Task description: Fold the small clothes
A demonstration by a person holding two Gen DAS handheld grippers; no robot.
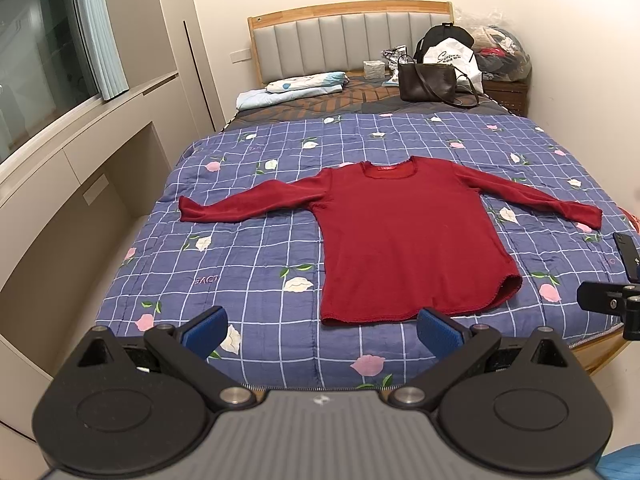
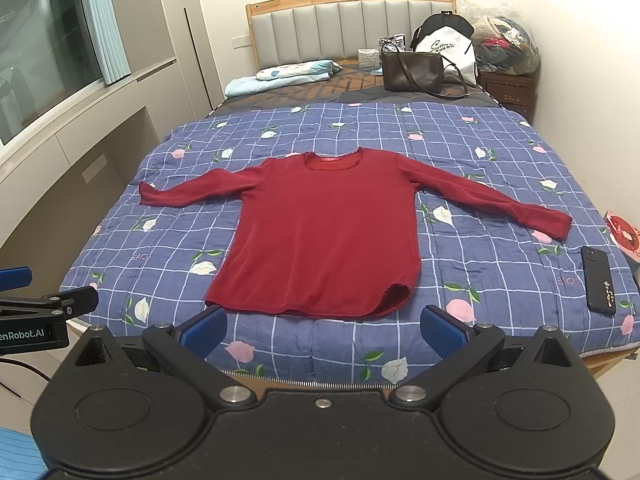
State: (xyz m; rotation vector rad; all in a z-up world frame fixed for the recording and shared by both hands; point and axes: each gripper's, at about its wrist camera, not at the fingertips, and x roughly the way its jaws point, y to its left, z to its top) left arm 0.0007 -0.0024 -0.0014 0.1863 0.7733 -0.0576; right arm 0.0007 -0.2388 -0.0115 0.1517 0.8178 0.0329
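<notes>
A dark red long-sleeved top lies flat, face up, on the blue checked quilt, both sleeves spread out to the sides and the neck toward the headboard. My left gripper hovers open over the bed's near edge, just short of the top's hem, with nothing between its blue pads. My right gripper is open too, empty, in front of the hem. Part of the right gripper shows at the right edge of the left wrist view, and part of the left one at the left edge of the right wrist view.
A black phone lies on the quilt near the right sleeve's cuff. A brown handbag, bags and folded bedding sit by the headboard. A built-in desk and window run along the left wall.
</notes>
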